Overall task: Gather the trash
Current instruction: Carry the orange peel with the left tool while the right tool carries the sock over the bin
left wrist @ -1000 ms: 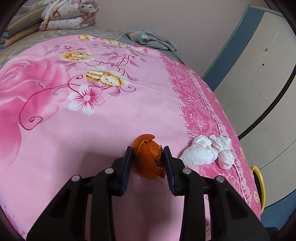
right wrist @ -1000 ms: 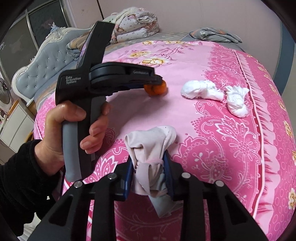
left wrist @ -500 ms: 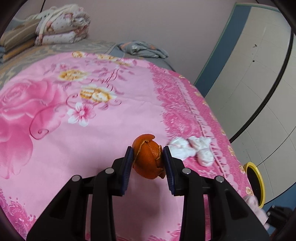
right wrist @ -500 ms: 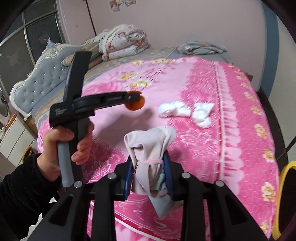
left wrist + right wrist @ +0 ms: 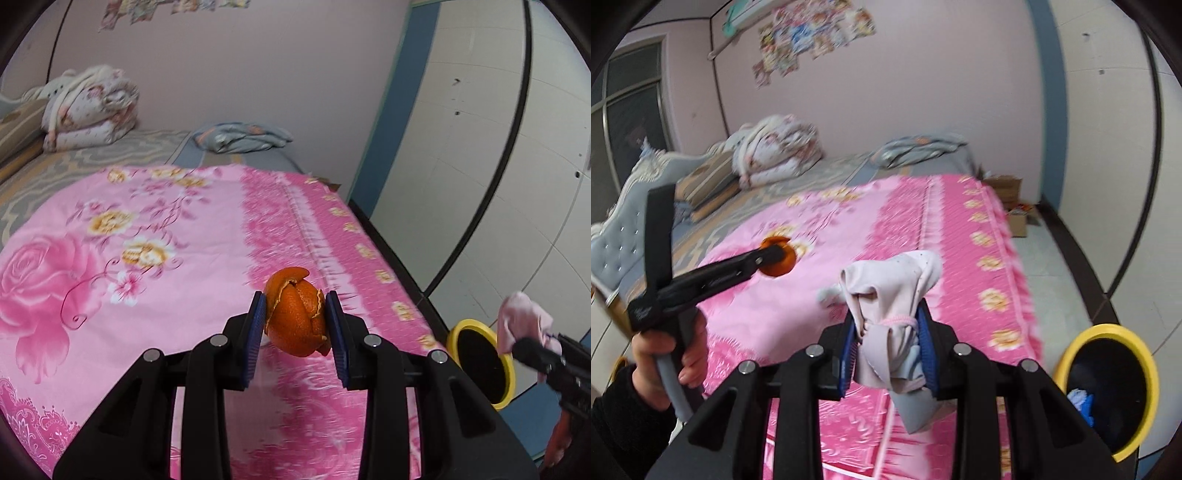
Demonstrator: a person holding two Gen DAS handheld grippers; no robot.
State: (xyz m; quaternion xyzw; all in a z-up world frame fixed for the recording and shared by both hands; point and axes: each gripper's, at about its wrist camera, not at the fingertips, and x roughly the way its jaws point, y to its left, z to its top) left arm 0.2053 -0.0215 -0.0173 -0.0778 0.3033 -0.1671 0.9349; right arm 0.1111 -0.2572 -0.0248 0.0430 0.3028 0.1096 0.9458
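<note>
Orange and curled, the peel point(image 5: 295, 314) sits pinched between the blue pads point(image 5: 256, 332) of the left gripper point(image 5: 295, 332), raised above the pink floral bedspread point(image 5: 155, 258) in the left wrist view. At four o'clock a yellow-rimmed bin point(image 5: 482, 360) stands on the floor beside the bed; its inside looks dark from here. Just above the bin's rim, the right gripper point(image 5: 524, 332) holds a pale pink cloth bundle point(image 5: 521, 317).

In the right wrist view, the right gripper is clamped on the cloth bundle point(image 5: 890, 325), a knotted wad with a grey tail hanging below. At nine o'clock, a hand point(image 5: 665, 362) grips the left gripper point(image 5: 775, 258), which carries the peel point(image 5: 777, 260); white lettering on its body is too blurred to read. The bin point(image 5: 1145, 373) at four o'clock has something blue point(image 5: 1080, 400) inside. Posters point(image 5: 812, 33) on the wall at twelve o'clock are illegible.
</note>
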